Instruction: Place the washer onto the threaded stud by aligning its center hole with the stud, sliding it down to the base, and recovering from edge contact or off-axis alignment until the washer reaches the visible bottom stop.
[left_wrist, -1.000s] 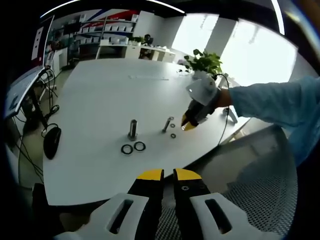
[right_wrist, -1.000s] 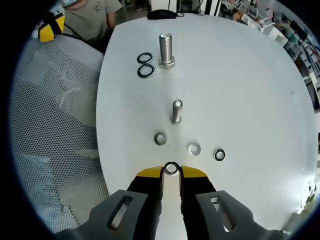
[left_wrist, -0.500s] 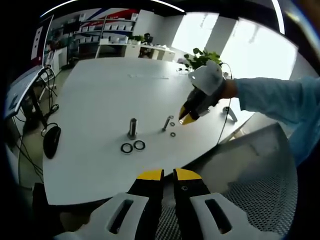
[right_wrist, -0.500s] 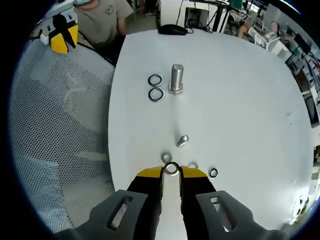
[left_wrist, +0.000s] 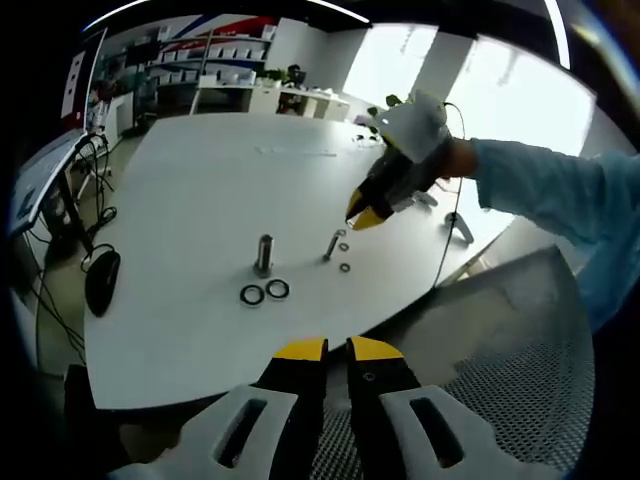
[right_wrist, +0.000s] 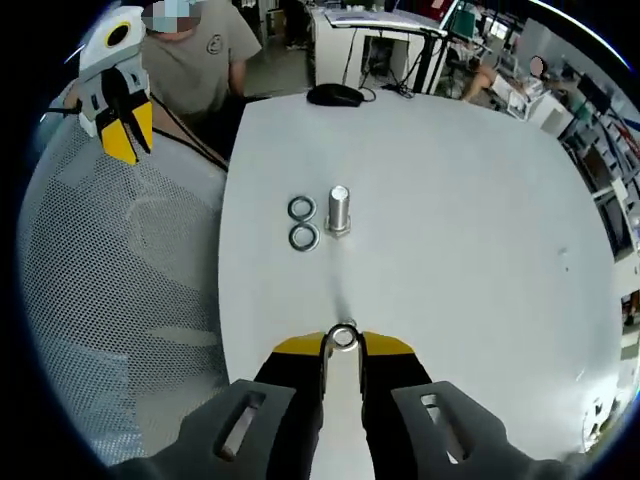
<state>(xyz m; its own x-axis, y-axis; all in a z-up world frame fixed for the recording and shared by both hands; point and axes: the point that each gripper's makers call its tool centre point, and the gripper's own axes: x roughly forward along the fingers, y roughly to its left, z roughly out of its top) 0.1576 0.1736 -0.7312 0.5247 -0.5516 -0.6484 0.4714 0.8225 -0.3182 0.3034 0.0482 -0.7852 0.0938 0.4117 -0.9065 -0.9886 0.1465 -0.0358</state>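
The right gripper (right_wrist: 343, 346) has its fingers clamped on a small steel washer (right_wrist: 343, 337), held at the tips above the white table (right_wrist: 470, 230). In the left gripper view the same gripper (left_wrist: 362, 215) hangs above and just beside the thin threaded stud (left_wrist: 331, 246), with 2 loose small washers (left_wrist: 344, 257) on the table right by that stud. Further from it stands a thick bolt (left_wrist: 264, 254) with 2 larger dark-rimmed washers (left_wrist: 264, 292) beside its base. The left gripper (left_wrist: 336, 352) is held off the table edge, fingers nearly together and holding nothing.

The step in hand looks like carrying the washer over the stud. To do it well, I would bring the washer flat and level, centre its hole over the stud's tip, then lower straight along the stud's axis. If an edge catches, a slight lift and re-centre beats pushing. Let go only near the base.

No brand or readable writing is legible; a person's shirt (right_wrist: 195, 50) bears a small round mark too small to read.
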